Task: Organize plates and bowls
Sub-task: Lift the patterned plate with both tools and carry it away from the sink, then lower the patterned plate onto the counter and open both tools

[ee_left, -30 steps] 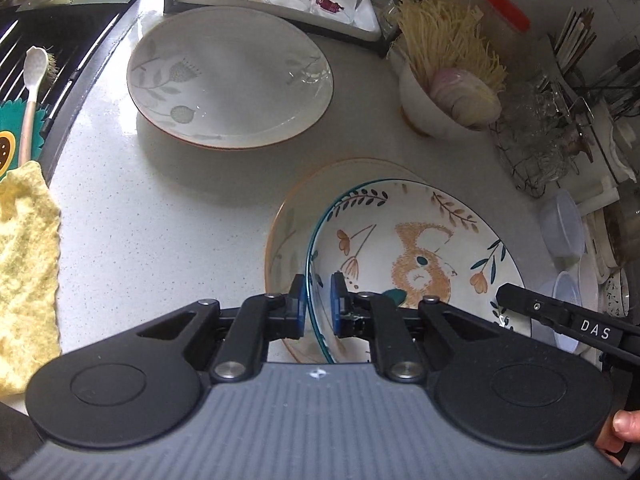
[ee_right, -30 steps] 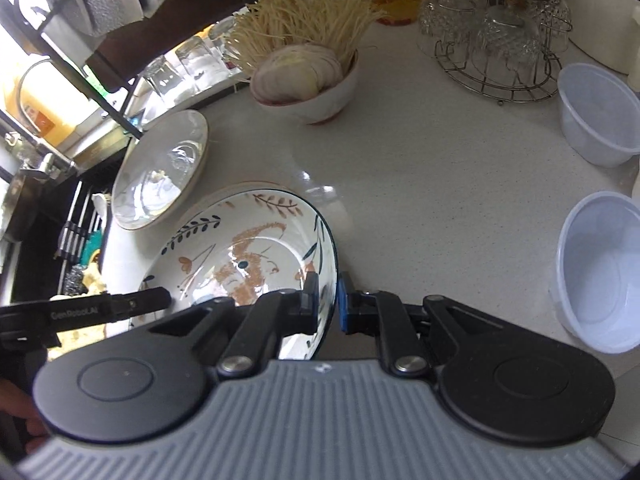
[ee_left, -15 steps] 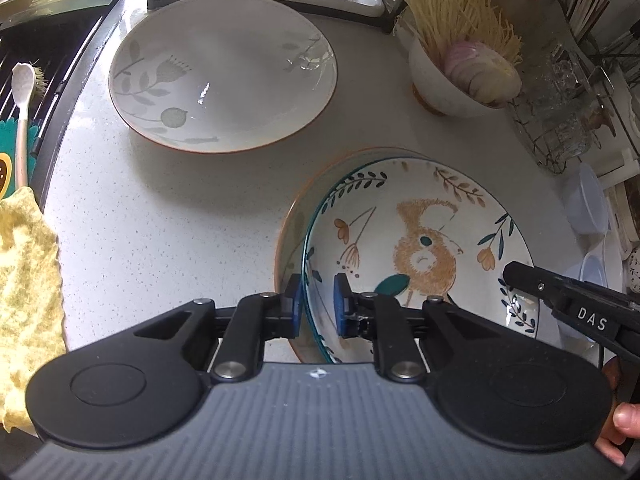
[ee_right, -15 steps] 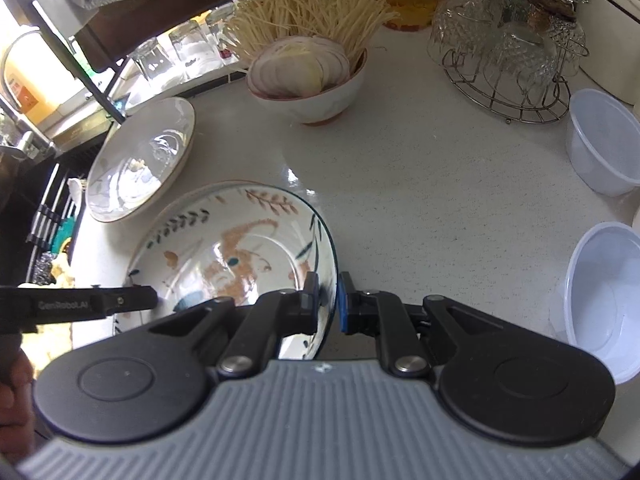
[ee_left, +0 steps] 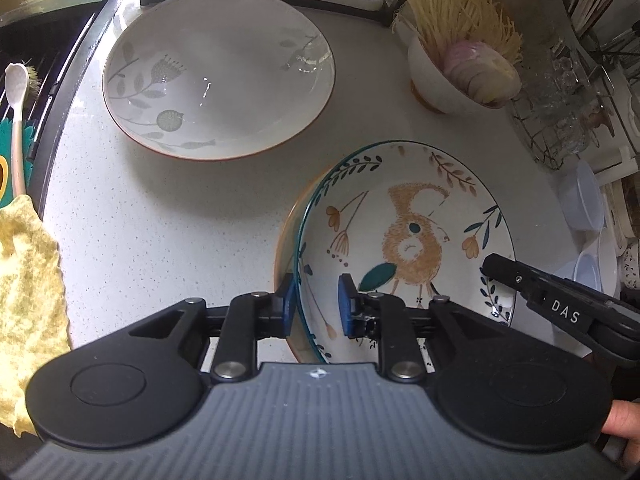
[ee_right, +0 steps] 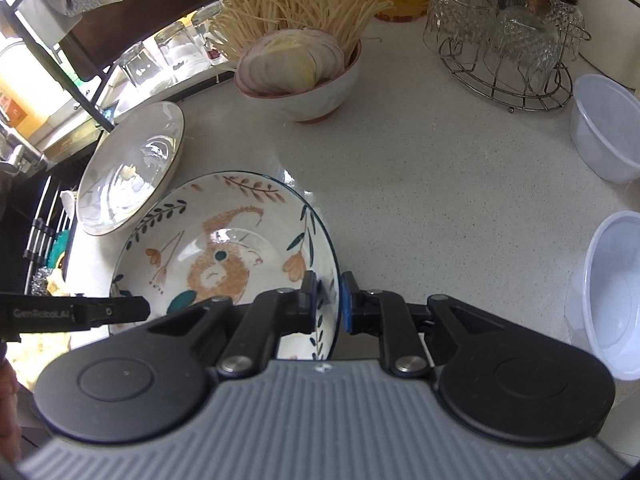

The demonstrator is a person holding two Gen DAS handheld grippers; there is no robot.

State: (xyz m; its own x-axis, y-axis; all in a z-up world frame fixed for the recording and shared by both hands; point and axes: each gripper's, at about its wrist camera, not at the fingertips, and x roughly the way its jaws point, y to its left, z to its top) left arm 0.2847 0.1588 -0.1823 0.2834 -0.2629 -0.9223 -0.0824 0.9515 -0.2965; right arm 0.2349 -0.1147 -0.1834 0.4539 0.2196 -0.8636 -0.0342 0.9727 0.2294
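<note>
Glazed bird plate sits on an orange-rimmed plate; left gripper jaws part around its rim, right gripper jaws nearly pinch it. Release level, both sides together.

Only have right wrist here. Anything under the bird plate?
Observer: Yes. An orange-rimmed plate lies beneath the bird plate; its edge shows on the left side.
Operator: Left gripper clamped on the bird plate?
Observer: No. The left gripper straddles the rim with its jaws open, and the inner pad stands clear of it.
Operator: Yellowish thing at my far left?
Observer: A crumpled yellow cloth at the counter's edge by the sink.
</note>
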